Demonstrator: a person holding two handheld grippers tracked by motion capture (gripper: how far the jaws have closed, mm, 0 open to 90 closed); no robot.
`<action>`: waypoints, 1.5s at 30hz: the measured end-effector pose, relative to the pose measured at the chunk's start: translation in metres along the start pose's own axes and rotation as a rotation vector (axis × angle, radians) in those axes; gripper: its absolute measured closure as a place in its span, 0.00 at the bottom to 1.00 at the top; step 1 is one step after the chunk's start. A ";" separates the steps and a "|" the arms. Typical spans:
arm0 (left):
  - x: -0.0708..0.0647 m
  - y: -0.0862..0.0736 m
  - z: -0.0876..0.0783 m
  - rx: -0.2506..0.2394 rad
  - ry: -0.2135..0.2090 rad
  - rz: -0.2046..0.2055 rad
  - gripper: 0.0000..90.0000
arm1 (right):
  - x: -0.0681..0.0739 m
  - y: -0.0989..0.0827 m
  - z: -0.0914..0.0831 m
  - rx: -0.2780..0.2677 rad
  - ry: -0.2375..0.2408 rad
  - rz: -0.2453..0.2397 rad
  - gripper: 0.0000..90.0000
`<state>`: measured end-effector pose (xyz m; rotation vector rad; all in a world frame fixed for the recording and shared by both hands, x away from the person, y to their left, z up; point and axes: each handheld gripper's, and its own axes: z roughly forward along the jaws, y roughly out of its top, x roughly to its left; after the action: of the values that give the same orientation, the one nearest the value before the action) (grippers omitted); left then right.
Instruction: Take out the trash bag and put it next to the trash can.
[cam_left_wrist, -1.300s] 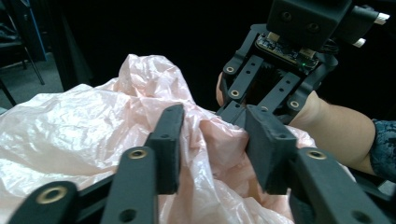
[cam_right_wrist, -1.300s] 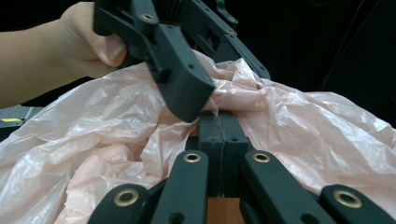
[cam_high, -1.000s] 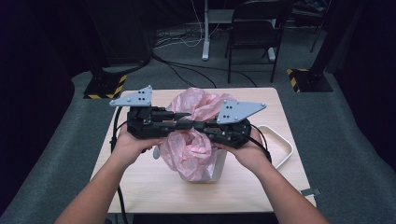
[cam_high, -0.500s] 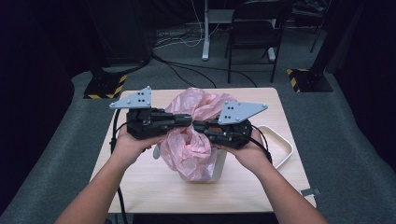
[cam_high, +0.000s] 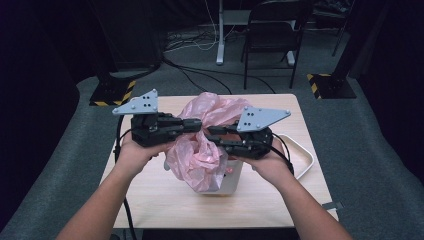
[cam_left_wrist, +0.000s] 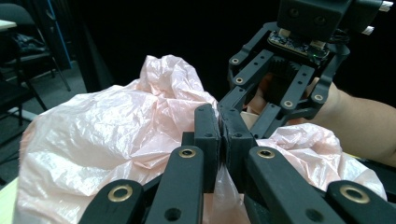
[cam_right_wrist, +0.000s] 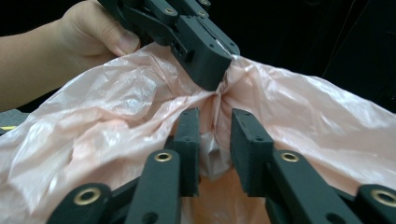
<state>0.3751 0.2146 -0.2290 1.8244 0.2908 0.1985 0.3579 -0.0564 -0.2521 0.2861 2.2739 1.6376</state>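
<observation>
High view: a pink bag (cam_high: 202, 150) drapes over a white bin (cam_high: 231, 181) at the middle of the table (cam_high: 150, 200), with both grippers meeting above it; bare wood lies open toward the near edge and the left edge, while a white tray (cam_high: 304, 155) takes the right edge, just beside the right hand (cam_high: 267, 162); grey floor surrounds the table, with a chair (cam_high: 272, 35) well behind it. The left gripper (cam_high: 197, 123) comes in from the left and the right gripper (cam_high: 212, 136) from the right, tips near each other over the bag's gathered top. Left gripper view: the left gripper (cam_left_wrist: 219, 135) is clamped flat on a pinch of bag (cam_left_wrist: 107, 140) film, pads together with only plastic between. Right gripper view: the right gripper (cam_right_wrist: 215, 140) has just been opening; its jaws stand apart with a twisted fold of bag (cam_right_wrist: 327, 121) between them, seemingly not pressed, though the crumpled film makes contact hard to judge. The bin is mostly hidden under the bag, only its lower front face showing; the bag's mouth cannot be made out. The bag's bulk runs from the far side of the table toward the near side, its pinched ridge lying along the line between the two grippers.
</observation>
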 end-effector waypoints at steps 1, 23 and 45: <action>0.001 0.001 -0.002 -0.002 0.005 0.001 0.97 | 0.000 0.001 -0.001 0.000 -0.006 -0.002 0.74; 0.011 0.008 -0.028 -0.046 0.075 -0.006 0.97 | -0.005 -0.005 -0.020 -0.008 -0.049 0.017 0.66; 0.015 0.018 -0.065 -0.108 0.134 -0.008 0.97 | -0.010 -0.013 -0.020 0.026 -0.070 0.046 0.47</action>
<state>0.3727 0.2741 -0.1945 1.7060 0.3746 0.3253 0.3605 -0.0816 -0.2575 0.3986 2.2537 1.5946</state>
